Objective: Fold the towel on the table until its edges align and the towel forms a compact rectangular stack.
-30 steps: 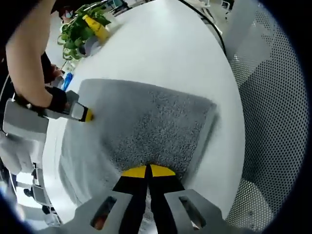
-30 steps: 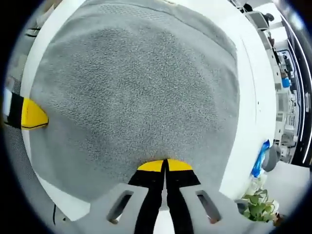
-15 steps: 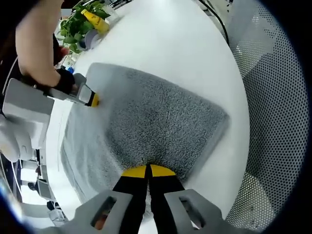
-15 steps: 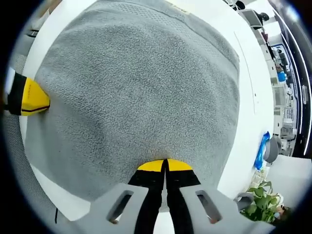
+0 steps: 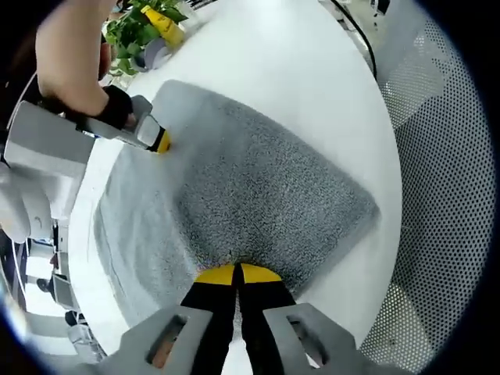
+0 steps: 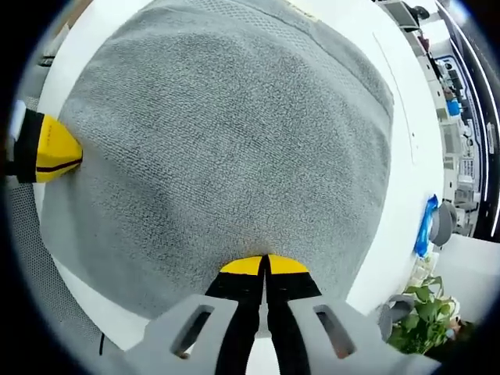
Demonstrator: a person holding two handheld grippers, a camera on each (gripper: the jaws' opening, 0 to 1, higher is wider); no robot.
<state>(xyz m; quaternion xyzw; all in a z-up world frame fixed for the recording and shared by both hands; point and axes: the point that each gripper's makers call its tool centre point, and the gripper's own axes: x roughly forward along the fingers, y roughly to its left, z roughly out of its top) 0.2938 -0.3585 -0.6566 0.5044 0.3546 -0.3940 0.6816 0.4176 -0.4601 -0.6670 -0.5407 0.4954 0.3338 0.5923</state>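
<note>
Two grippers, both pinched on the same gray towel [image 5: 258, 195], so here's where I'd worry. The left gripper [image 5: 236, 273] has its yellow-tipped jaws together on the towel edge closest to it, and the right gripper [image 6: 264, 266] is the same story, jaws pressed together with gray terry cloth right at the tips. In the left gripper view you can see the other tool's yellow tip at the far corner of the cloth, with the person's hand [image 5: 109, 105] in a dark glove behind it. The towel is lying on a white table [image 5: 289, 70], already doubled over by the look of it, since a lower layer sticks out along one side. That's my first concern: if the two hands don't travel evenly on the next fold, the layers will skew and the edges won't line up. Second one: the towel sits close to the table's edge on the side toward the perforated metal panel [image 5: 445, 195], so a careless drag could slide part of it off the edge. Terry cloth is also floppy, so a thin pinch might slip out mid-lift, just guessing. As for the room, the tabletop is smooth, glossy white and rounded-looking through the lens. At its far edge there's a leafy green plant [image 5: 137, 31] with something yellow [image 5: 164, 23] beside it, and a blue item [image 6: 426, 226] near the plant in the right gripper view.
</note>
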